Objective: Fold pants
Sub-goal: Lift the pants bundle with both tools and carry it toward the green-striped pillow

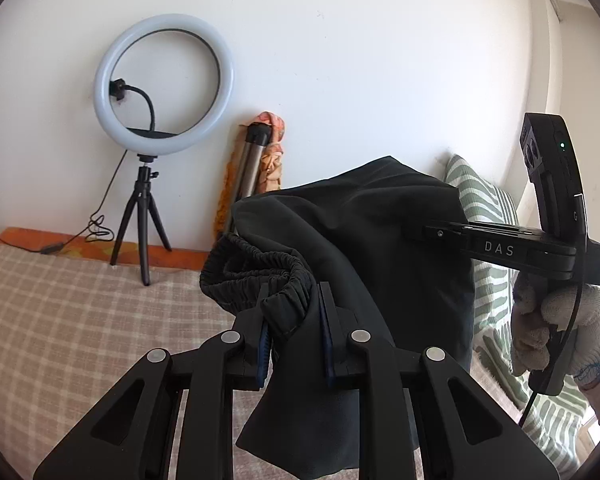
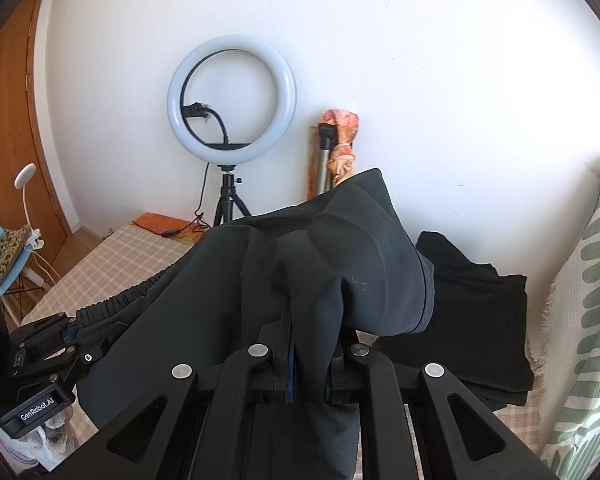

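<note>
- The dark pants (image 1: 380, 232) hung in the air above the bed (image 1: 60, 312), stretched between the two grippers.
- The left gripper (image 1: 292, 320) had its jaws narrowed on the bunched elastic waistband (image 1: 256, 272).
- The right gripper (image 2: 312, 344) had its jaws nearly together, pinching a fold of the trouser fabric near a hemmed leg end (image 2: 424, 292).
- In the left wrist view, a gloved hand (image 1: 556, 328) gripped the handle of the right gripper.
- The lifted cloth blocked much of both views, hiding the middle of the bed.
- A stack of folded black garments (image 2: 480, 320) lay on the bed just behind the pants.
- A green-and-white striped blanket (image 2: 588, 300) stood to the right.
- A lit ring light (image 1: 164, 84) on a small tripod (image 1: 142, 216) stood at the far edge by the white wall.
- A folded metal tripod (image 1: 252, 160) with an orange patterned cloth (image 1: 274, 148) leaned against the wall nearby.
</note>
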### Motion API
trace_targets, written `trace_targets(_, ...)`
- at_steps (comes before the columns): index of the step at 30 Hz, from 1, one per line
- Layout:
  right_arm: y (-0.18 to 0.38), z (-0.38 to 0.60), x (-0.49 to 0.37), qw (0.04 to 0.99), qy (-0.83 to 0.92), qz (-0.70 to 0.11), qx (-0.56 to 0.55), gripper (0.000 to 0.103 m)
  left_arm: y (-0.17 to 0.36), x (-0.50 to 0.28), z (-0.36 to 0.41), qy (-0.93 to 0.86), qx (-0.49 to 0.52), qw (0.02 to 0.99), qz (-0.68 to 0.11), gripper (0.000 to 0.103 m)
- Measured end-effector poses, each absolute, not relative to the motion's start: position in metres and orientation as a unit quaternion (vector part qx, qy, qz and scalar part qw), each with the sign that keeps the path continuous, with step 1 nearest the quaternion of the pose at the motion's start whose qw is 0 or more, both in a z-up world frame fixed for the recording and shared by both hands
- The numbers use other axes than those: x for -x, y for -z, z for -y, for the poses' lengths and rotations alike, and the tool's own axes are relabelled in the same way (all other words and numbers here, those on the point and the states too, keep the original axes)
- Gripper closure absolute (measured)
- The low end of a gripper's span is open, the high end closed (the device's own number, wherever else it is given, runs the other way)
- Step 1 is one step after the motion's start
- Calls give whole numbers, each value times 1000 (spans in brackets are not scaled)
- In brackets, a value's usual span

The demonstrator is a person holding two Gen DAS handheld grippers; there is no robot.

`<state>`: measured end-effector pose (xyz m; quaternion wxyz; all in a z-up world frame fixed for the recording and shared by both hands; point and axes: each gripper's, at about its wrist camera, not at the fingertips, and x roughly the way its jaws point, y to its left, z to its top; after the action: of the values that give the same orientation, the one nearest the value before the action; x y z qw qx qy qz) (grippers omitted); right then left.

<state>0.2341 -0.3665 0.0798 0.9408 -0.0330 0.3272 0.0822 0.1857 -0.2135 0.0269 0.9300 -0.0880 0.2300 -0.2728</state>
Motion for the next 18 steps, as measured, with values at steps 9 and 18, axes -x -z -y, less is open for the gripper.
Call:
trace_targets(9,-107,465,-275,947,-21,-315,52,95,-42,-228,323,309,68,925,-212,84)
trace_targets(18,-95,533,-336,946,7,-316,76,95,-29,-278,400,322,56,921,-211,84)
